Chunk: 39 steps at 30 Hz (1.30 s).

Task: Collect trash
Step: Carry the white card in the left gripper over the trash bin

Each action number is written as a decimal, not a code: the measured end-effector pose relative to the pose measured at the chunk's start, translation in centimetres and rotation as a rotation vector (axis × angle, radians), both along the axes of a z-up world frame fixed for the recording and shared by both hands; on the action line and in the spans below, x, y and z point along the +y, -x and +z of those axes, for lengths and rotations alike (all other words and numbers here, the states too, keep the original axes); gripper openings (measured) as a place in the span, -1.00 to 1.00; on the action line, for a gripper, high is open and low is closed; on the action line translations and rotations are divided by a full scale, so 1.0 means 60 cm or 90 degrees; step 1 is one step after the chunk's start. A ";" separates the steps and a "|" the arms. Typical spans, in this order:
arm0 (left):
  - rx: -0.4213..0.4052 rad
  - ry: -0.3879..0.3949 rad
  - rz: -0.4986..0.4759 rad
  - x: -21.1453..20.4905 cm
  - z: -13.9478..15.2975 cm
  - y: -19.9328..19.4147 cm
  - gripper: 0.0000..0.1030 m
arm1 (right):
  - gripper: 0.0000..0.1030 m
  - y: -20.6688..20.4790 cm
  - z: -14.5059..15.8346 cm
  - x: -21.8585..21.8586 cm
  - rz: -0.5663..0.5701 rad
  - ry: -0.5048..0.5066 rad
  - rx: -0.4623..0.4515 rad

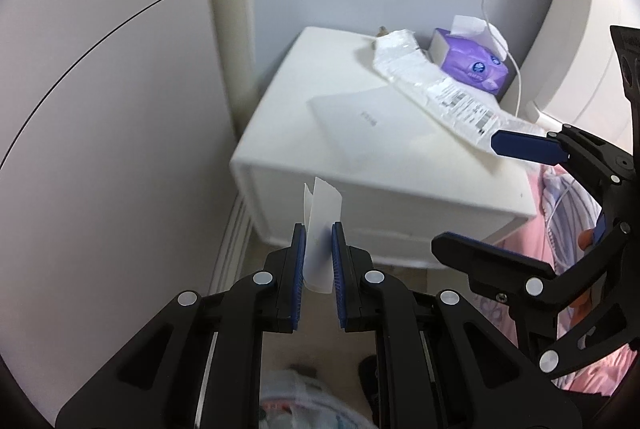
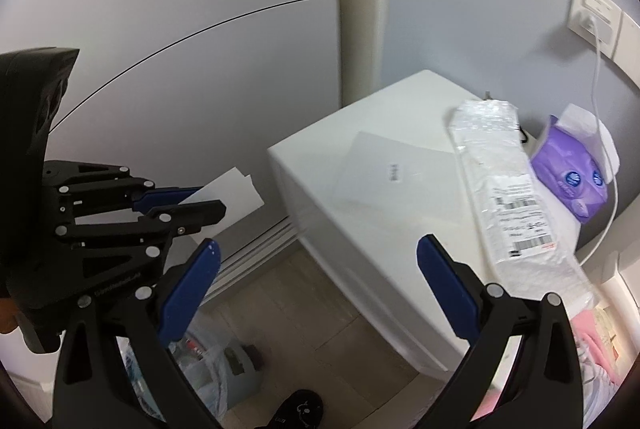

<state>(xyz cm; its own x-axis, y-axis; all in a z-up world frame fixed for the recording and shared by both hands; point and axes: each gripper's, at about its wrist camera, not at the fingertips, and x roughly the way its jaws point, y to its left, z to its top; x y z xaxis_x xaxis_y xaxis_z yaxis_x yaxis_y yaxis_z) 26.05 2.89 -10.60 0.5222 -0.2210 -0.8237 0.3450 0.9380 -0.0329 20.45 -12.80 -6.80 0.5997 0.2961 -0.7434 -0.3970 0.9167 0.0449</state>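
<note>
white nightstand (image 2: 360, 117) stands in the corner by the grey wall, above a wood-look floor. flat white envelope (image 2: 384, 173) lies on its top; long clear plastic mailer (image 2: 500, 189) with barcode label lies beside it, overhanging the front edge. purple tissue pack (image 2: 568, 173) sits at the back by the charger cable. left gripper (image 1: 318, 253) pinches a small white paper slip (image 1: 320, 225), upright between its pads. right gripper (image 2: 316, 289) is spread wide, nothing between its pads.

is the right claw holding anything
No, the right claw is open and empty, with only the white cabinet and floor showing between its blue pads.
</note>
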 end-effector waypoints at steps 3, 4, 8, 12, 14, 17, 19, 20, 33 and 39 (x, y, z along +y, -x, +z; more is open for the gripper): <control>0.000 0.003 0.033 0.029 -0.006 0.038 -0.78 | 0.86 0.028 -0.009 0.028 0.025 0.002 -0.003; -0.002 0.003 0.045 0.040 -0.009 0.051 -0.78 | 0.86 0.035 -0.013 0.036 0.033 0.003 -0.004; -0.015 0.006 0.087 0.079 -0.025 0.100 -0.78 | 0.86 0.069 -0.034 0.072 0.072 0.004 -0.019; -0.039 0.018 0.133 0.116 -0.057 0.158 -0.78 | 0.86 0.106 -0.069 0.103 0.112 -0.002 -0.054; -0.053 0.017 0.148 0.127 -0.071 0.187 -0.78 | 0.86 0.126 -0.087 0.116 0.125 -0.004 -0.072; -0.085 0.002 0.161 0.143 -0.081 0.232 -0.78 | 0.86 0.164 -0.105 0.136 0.157 -0.014 -0.107; -0.075 0.012 0.193 0.157 -0.080 0.259 -0.78 | 0.86 0.194 -0.109 0.152 0.169 0.004 -0.118; -0.069 0.019 0.203 0.162 -0.076 0.275 -0.78 | 0.86 0.205 -0.106 0.154 0.164 0.003 -0.115; -0.082 0.012 0.249 0.195 -0.027 0.382 -0.78 | 0.86 0.305 -0.067 0.179 0.152 -0.022 -0.105; -0.060 0.017 0.263 0.209 -0.061 0.405 -0.78 | 0.86 0.325 -0.084 0.194 0.171 0.013 -0.109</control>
<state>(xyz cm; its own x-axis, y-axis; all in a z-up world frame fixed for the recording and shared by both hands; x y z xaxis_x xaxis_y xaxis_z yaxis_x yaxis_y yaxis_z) 1.77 15.42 -14.24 0.6438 0.0015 -0.7652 -0.0567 0.9973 -0.0458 0.98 -1.14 -11.84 0.6191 0.4475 -0.6453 -0.6255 0.7779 -0.0607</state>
